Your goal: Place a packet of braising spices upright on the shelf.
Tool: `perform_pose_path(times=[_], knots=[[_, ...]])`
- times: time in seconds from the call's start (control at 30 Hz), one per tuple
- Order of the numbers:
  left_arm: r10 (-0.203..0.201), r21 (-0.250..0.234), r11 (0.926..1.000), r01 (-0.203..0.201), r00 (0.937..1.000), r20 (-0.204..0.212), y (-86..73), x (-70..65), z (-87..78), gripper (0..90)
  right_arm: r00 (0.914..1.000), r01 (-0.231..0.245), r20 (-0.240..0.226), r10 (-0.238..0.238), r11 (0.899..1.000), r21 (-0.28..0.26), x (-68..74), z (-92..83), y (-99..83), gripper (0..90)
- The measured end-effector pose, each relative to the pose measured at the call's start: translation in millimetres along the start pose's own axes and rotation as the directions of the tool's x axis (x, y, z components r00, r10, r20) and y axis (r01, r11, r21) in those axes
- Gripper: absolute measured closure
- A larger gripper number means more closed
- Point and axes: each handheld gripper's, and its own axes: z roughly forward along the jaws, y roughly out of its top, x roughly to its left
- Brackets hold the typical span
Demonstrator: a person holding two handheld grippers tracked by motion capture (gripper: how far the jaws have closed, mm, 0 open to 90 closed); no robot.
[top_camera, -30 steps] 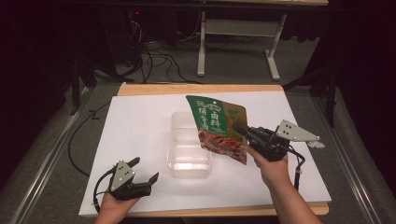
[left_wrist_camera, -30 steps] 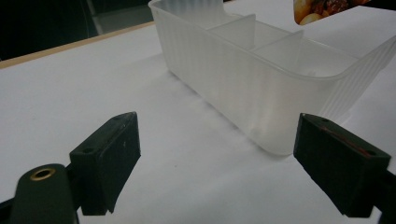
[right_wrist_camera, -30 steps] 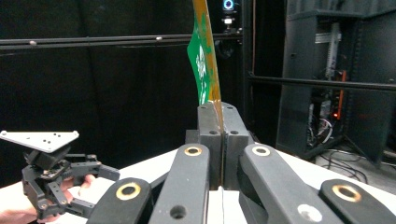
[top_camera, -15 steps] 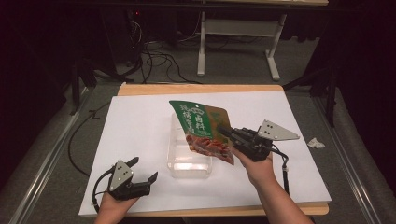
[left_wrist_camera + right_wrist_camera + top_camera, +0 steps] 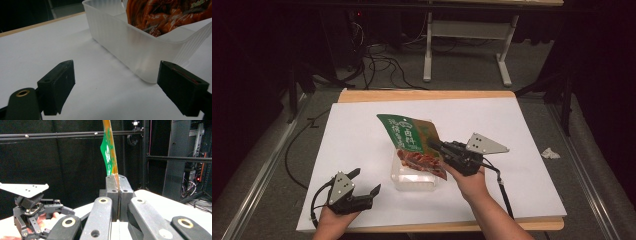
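White paper (image 5: pixel 362 135) covered the table, and near its front left edge the left gripper (image 5: pixel 364 182) rested with jaws spread wide, holding nothing. Just beyond it stood a clear tub (image 5: pixel 130 47). To the right, the right gripper (image 5: pixel 434 145) had its jaws clamped on a green snack bag (image 5: pixel 412 142), held tilted over the tub, its lower end dipping inside.
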Motion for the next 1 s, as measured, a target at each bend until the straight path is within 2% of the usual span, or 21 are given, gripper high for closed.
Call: perform_pose_path(times=[0.57, 0.77, 1.0], knots=[[0.002, 0.002, 1.0000, -0.002, 1.0000, 0.001, 0.0, -0.4, 0.1, 15.1, 0.9996, -0.018, 0.022, 0.017, 1.000, 0.014, -2.3, 13.8, -23.8, 90.0], [0.002, 0.002, 1.0000, -0.002, 1.0000, 0.001, 0.0, -0.3, -0.1, 15.1, 0.9990, -0.034, 0.030, 0.034, 0.999, 0.017, -5.5, 12.0, -29.0, 90.0], [0.008, 0.006, 0.9999, -0.008, 1.0000, 0.002, 0.2, -1.6, 0.2, 15.1, 0.9992, -0.025, 0.031, 0.024, 0.998, 0.049, -8.3, 6.5, -33.0, 90.0]])
